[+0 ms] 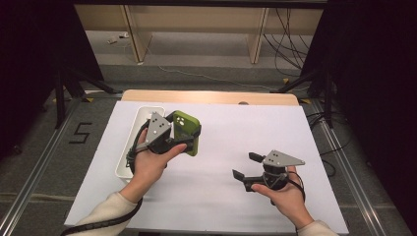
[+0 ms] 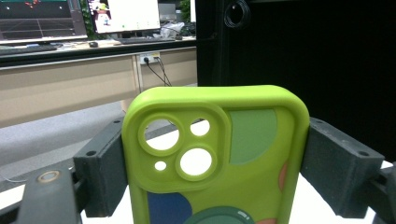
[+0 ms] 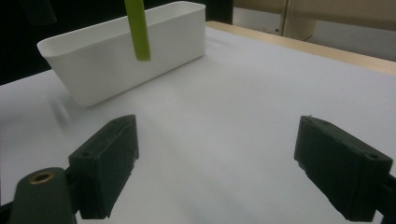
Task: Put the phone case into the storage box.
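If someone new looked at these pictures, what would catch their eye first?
Most likely the bright green phone case, clamped between the left gripper's jaws and held above the white sheet beside the white bin. Next, the right gripper, open and empty, low over the sheet's right half.

White sheet [image 1: 231, 147] covers the table; bare wood edge [image 1: 206, 97] at the far side; black "5" mark [image 1: 80, 132] on the floor, left; cables [image 1: 290, 44] hanging far right; stand legs [image 1: 66, 83] far left; monitors [image 2: 123, 14] lit on a desk beyond; socket [image 2: 148, 58] below them, cords plugged in
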### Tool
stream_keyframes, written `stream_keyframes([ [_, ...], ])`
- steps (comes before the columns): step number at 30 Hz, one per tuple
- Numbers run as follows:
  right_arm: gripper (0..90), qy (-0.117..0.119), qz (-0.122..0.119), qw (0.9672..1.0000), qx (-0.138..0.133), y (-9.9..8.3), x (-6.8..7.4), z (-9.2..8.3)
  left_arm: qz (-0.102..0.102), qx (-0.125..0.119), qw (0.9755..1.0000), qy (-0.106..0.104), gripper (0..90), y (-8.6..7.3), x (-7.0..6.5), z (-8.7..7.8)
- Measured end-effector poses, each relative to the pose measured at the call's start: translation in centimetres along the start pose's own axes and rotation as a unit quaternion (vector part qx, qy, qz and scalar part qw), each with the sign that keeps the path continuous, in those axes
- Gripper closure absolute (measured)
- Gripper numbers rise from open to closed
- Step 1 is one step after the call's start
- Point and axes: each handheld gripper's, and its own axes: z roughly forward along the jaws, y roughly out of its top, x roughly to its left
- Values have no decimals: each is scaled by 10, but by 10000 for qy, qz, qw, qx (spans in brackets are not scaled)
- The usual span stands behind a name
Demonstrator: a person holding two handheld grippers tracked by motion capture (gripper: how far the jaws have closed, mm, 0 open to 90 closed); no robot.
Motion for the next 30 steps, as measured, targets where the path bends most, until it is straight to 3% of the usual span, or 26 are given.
stream_keyframes([
  [30, 149, -246, -100, 9993, -249, -9, -11, -32, 9, -85, 9989, 455, 165, 6, 41, -19],
])
